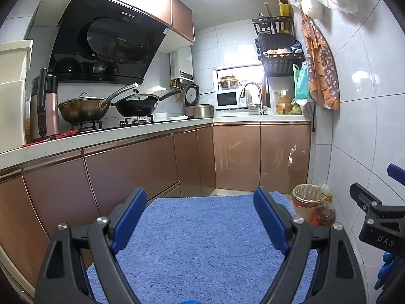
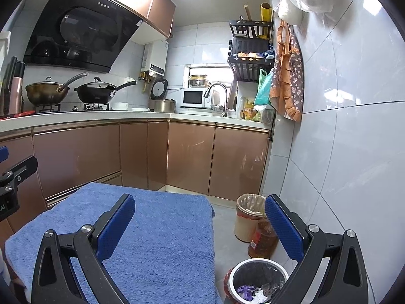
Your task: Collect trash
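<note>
Trash (image 2: pixel 255 292) in bin (image 2: pixel 260 262), floor, just below right gripper (image 2: pixel 200 217); both grippers, left gripper (image 1: pixel 200 207) included, spread wide, empty, over blue towel (image 2: pixel 157 228).

Left gripper (image 1: pixel 200 217) and right gripper (image 2: pixel 200 225) hover, fingers spread.

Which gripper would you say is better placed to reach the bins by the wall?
The right gripper, probably: open, with the white bin just below it. The left gripper is over the blue towel.

left claw (image 1: pixel 200 217) (jaws wide) above blue towel (image 1: pixel 202 248).
</note>
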Tool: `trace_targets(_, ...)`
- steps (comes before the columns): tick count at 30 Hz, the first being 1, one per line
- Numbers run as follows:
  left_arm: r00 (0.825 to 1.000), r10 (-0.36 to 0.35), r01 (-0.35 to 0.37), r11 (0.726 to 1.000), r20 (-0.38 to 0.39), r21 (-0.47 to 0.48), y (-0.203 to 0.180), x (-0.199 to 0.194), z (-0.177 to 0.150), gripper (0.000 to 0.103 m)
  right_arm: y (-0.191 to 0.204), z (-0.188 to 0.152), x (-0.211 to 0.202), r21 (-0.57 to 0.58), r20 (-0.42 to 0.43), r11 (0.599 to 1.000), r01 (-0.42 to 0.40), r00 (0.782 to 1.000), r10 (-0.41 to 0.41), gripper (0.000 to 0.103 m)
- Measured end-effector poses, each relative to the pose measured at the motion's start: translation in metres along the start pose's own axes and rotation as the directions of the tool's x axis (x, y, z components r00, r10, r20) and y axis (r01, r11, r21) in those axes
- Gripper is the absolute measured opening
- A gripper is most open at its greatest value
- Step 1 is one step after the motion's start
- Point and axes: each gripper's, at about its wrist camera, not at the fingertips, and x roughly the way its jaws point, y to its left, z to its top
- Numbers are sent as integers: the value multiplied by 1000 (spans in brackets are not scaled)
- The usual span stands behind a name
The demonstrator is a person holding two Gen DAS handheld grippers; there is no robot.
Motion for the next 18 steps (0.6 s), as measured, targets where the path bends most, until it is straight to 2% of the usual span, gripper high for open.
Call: trace_targets(18,1000,6,-6,1000,4,-2,3,-6,-2,86,0,3,-7,-1,20,1000,3,1000,-3,103)
